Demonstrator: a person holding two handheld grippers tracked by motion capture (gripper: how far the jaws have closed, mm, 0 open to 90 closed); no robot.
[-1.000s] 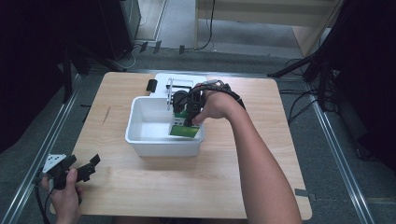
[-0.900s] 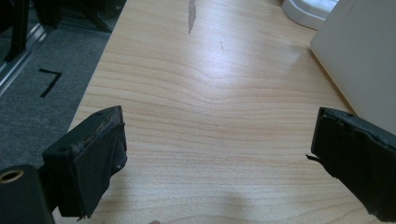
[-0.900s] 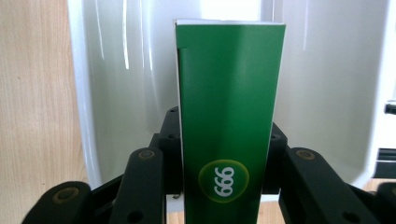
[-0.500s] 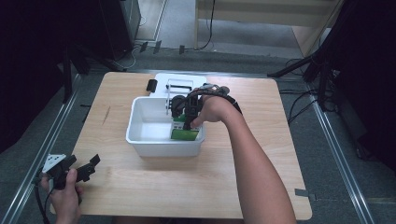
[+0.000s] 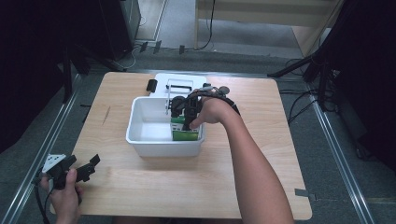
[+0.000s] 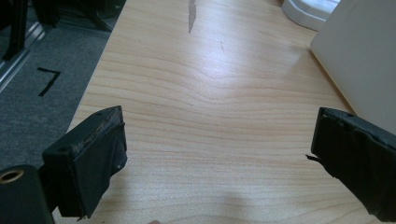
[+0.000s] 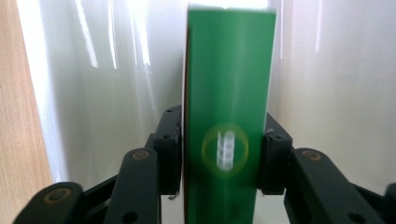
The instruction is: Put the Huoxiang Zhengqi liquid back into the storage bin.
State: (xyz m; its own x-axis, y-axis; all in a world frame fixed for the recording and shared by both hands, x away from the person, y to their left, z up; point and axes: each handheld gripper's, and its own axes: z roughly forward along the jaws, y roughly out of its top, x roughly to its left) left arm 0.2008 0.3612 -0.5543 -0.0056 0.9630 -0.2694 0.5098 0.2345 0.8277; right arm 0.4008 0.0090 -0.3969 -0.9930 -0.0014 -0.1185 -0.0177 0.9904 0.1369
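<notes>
A green box (image 5: 186,135) stands on edge inside the white bin (image 5: 140,112), against its right wall. My right gripper (image 5: 184,123) reaches down into the bin from the right. In the right gripper view the green box (image 7: 229,84) stands upright between the two pads (image 7: 172,140) of the right gripper (image 7: 222,140). Those jaws have just been opening a little, and both pads still lie against the box's sides. My left gripper (image 5: 89,164) hovers over the table's front left corner. Its jaws are wide open in the left gripper view (image 6: 219,149), with bare wood between them.
Behind the bin lies a white lid (image 5: 180,81) with a small black object (image 5: 151,85) beside it. The bin's white wall (image 6: 359,56) rises at the right of the left gripper view. The table's left edge (image 6: 93,79) drops to grey floor.
The right hand with the green box has shifted slightly lower in the bin. The left hand and its gripper have stayed put.
</notes>
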